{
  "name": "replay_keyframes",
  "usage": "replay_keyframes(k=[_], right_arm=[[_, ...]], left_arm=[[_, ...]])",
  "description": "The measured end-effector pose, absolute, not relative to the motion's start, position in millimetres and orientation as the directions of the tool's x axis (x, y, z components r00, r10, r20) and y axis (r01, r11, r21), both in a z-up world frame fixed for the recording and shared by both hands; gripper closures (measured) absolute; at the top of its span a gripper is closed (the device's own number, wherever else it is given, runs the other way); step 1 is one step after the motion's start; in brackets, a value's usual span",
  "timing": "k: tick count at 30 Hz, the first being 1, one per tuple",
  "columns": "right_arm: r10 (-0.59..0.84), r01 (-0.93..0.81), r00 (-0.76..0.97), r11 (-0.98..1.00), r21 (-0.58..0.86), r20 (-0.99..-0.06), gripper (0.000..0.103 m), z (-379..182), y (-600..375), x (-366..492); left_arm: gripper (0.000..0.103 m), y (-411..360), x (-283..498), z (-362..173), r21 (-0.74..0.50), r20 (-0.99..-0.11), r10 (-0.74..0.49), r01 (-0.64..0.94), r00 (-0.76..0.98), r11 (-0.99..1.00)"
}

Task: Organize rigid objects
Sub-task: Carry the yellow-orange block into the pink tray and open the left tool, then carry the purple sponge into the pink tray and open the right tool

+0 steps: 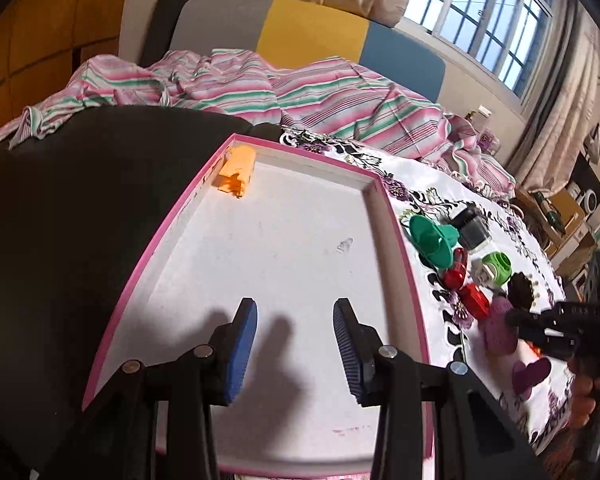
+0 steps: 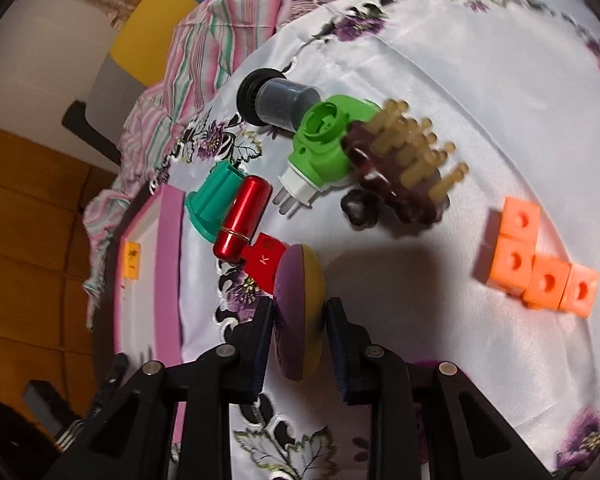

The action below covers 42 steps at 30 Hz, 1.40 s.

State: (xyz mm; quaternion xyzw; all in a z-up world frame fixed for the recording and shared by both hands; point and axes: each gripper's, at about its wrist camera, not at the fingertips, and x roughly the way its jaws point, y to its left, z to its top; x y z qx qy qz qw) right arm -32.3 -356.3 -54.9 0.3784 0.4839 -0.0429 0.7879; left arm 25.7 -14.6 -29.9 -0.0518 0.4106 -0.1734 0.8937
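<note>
Rigid bits and pieces are scattered over a white floral tablecloth (image 2: 440, 60), just beside a pink-rimmed tray (image 1: 404, 248). A purple-and-yellow disc (image 2: 300, 316) is clamped on edge by the right gripper (image 2: 300, 344), both pads pressed on its faces, right by a red block (image 2: 266, 264) marked with a K. Past that, a shiny red cylinder (image 2: 242, 220) is seen leaning against a teal knob (image 2: 212, 204), with a green plug adapter (image 2: 320, 144) behind, touching a dark jar (image 2: 278, 100) lying on its side. A brown brush (image 2: 400, 172) with tan pegs is wedged against the adapter. Off to the right, well apart, an orange block cluster (image 2: 536, 264) is parked on the cloth.

Over the tray's white floor, the left gripper (image 1: 296, 344) is held with its jaws apart and nothing between them. Only one orange piece (image 1: 236, 172) is sat in the tray, tucked in the far corner. A striped sheet (image 1: 260, 88) is bunched up behind it all.
</note>
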Motion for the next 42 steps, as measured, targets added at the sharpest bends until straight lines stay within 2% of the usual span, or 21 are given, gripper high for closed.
replay_keyframes(k=[6, 10, 25, 31, 35, 42], right_arm=[[0.259, 0.401, 0.449, 0.797, 0.452, -0.855, 0.064, -64, -332, -10], [0.29, 0.385, 0.474, 0.781, 0.492, -0.832, 0.071, -64, -332, -7], [0.461, 0.376, 0.58, 0.58, 0.723, -0.671, 0.072, -60, -343, -23], [0.506, 0.288, 0.575, 0.611, 0.738, -0.643, 0.072, -30, -307, 18], [0.515, 0.239, 0.55, 0.657, 0.715, -0.657, 0.072, -15, -272, 59], [0.542, 0.217, 0.502, 0.676, 0.704, -0.675, 0.072, -18, -227, 124]], left_arm=[[0.064, -20, 18, -29, -0.228, -0.72, -0.369, 0.302, 0.588, 0.926], [0.064, -22, 12, -30, -0.208, -0.723, -0.363, 0.317, 0.588, 0.925], [0.064, -10, 7, -31, -0.228, -0.719, -0.363, 0.293, 0.592, 0.929], [0.064, -16, 2, -25, -0.199, -0.714, -0.354, 0.309, 0.604, 0.93], [0.064, -17, -1, -23, -0.172, -0.712, -0.343, 0.321, 0.612, 0.931], [0.063, -8, -1, -24, -0.173, -0.726, -0.329, 0.303, 0.603, 0.937]])
